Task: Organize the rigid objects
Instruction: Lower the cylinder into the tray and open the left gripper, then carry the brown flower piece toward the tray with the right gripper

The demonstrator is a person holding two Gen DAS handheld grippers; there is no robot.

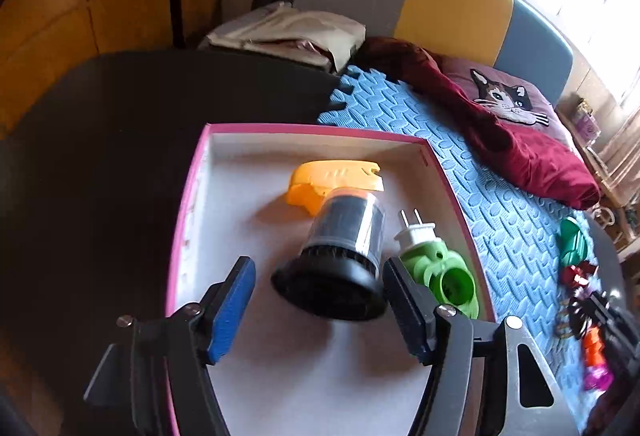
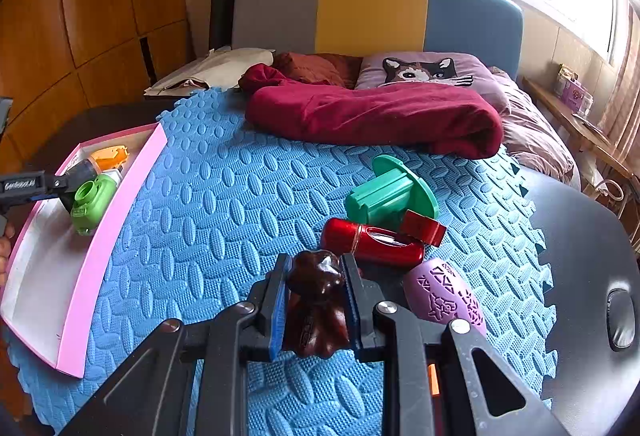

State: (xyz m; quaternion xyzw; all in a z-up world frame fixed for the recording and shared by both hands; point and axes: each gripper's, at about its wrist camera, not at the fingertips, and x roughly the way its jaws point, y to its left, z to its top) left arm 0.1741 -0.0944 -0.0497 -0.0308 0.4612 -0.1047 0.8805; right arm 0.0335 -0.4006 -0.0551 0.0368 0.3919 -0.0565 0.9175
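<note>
Left wrist view: tray (image 1: 188,196) holds three items; left gripper (image 1: 320,296) gapes. Right gripper (image 2: 316,292) clamps a brown figure (image 2: 316,300); three remain on the mat (image 2: 224,196).

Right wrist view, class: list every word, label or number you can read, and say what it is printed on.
"GenRobot.AI", as best it reads, in small white letters: on the black body of the left tool.
Embossed marks on the dark brown glossy figurine in the right tool: too small to read.
Small label on the green plastic plug-in device: blurred.
</note>
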